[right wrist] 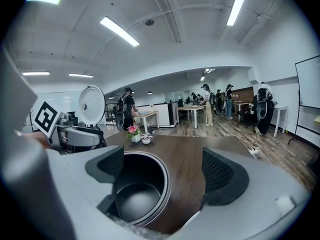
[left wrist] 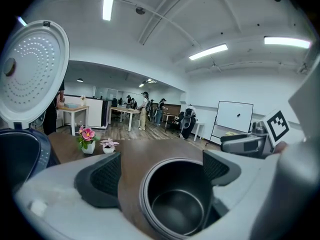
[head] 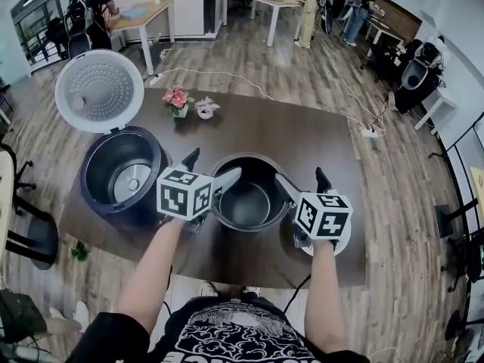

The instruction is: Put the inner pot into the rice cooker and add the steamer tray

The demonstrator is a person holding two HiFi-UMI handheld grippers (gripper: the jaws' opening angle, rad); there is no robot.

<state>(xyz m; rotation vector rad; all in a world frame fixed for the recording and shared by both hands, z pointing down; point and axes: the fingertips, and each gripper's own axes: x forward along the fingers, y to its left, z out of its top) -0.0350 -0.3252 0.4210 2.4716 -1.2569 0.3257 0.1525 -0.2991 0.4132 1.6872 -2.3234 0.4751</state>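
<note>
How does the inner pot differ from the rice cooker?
The rice cooker is wider and has a white lid standing open; the inner pot is narrower and has no lid. The rice cooker stands at the left end of the table; the inner pot stands near the middle, between the left gripper and the right gripper. Both are round, dark and empty.

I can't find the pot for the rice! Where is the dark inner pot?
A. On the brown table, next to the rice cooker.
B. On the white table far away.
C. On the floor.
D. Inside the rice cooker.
A: the inner pot stands on the table beside the open rice cooker, whose well holds no pot.
</note>
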